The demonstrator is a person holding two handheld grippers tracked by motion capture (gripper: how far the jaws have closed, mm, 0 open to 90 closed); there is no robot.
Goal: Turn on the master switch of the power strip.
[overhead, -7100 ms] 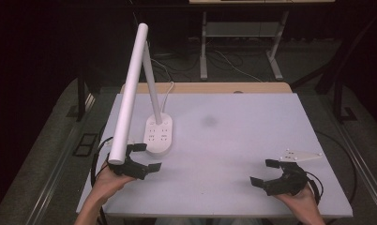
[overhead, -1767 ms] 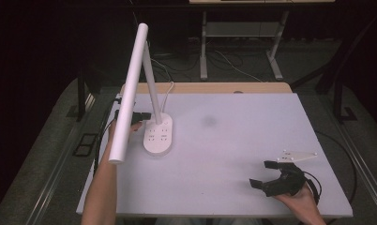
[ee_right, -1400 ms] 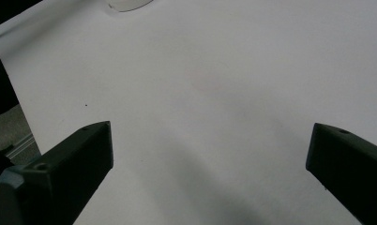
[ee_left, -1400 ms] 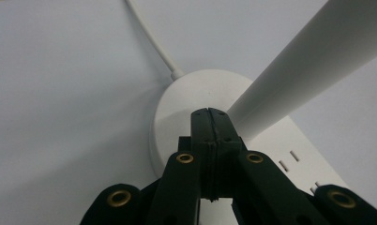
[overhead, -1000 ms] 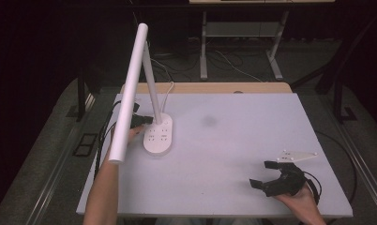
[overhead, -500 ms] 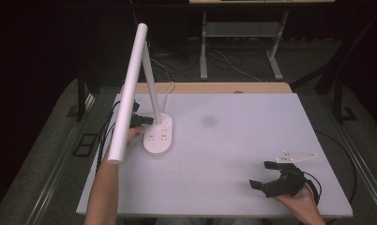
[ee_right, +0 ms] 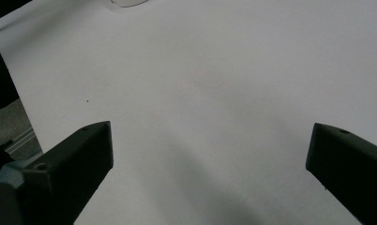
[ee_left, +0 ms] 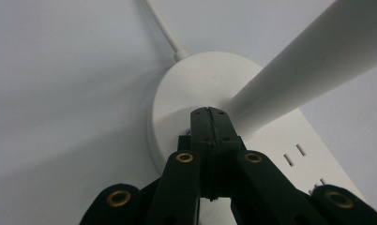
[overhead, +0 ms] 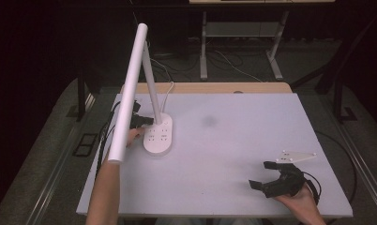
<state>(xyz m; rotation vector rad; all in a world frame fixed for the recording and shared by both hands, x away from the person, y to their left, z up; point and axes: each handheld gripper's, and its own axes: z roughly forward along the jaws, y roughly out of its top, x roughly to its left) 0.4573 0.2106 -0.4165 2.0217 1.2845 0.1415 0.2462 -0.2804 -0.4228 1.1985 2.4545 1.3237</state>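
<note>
A white desk lamp stands at the table's left. Its oval base point(overhead: 159, 137) carries socket holes, and its long white head bar point(overhead: 129, 93) slants toward the front. My left gripper point(overhead: 147, 121) comes in from the left, partly hidden behind the bar. In the left gripper view the gripper point(ee_left: 209, 115) is shut, jaws pressed together with nothing between them. Their tip lies on top of the base point(ee_left: 177, 89), beside the foot of the stem point(ee_left: 308, 61). My right gripper point(overhead: 267, 175) rests near the front right, jaws wide open over bare table point(ee_right: 210, 154).
The lamp's white cable point(overhead: 168, 89) runs off the back edge of the white table point(overhead: 243, 140). Black cables hang at the left edge point(overhead: 107, 136). Dark floor and desk legs point(overhead: 203, 47) lie beyond the far edge.
Earlier, the left gripper was open at the front left; it has since gone to the lamp base and shut. Over the last second nothing has moved.
</note>
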